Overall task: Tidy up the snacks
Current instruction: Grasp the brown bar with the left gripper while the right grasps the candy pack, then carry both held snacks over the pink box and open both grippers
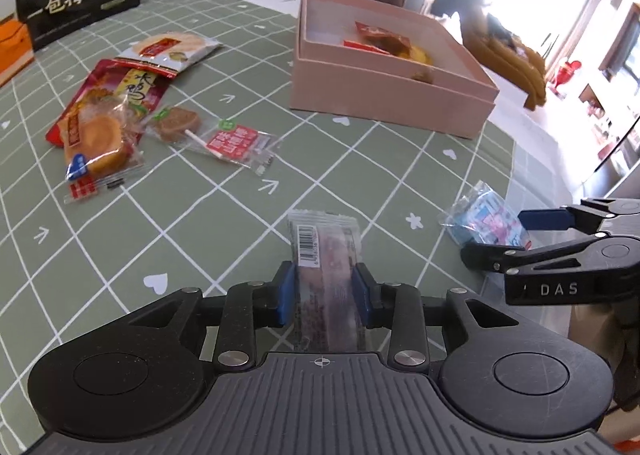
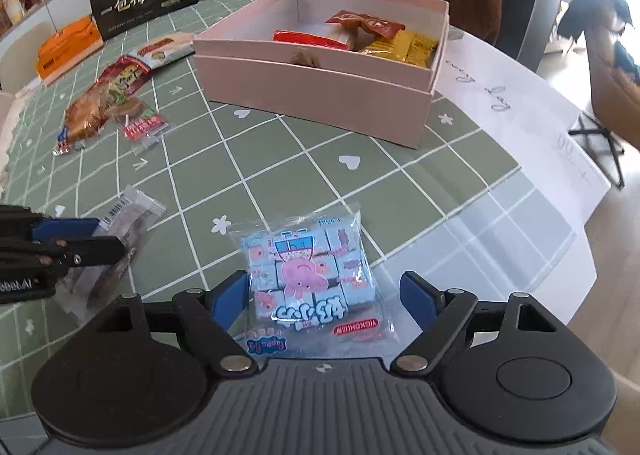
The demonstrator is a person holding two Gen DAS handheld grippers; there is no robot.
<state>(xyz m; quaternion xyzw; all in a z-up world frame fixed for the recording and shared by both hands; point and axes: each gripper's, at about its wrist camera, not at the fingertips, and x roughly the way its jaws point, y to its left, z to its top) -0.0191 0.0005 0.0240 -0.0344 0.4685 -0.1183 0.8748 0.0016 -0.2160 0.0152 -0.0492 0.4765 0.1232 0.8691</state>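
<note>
Left wrist view: left claw clamps one barcoded snack bar; right claw spread around one blue candy pack, four snacks lying loose near the pink box.

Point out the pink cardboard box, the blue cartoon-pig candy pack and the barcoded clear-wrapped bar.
Pink cardboard box [image 2: 312,95], right wrist view, front wall.
Blue cartoon-pig candy pack [image 2: 308,275], right wrist view, pig print.
Barcoded clear-wrapped bar [image 1: 326,255], left wrist view, upper middle.

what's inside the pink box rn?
Inside the pink box: red wrapped snacks, a flat red packet, yellow packets and a small brown piece, all at the far-right end. The near wall hides the floor behind it.
</note>
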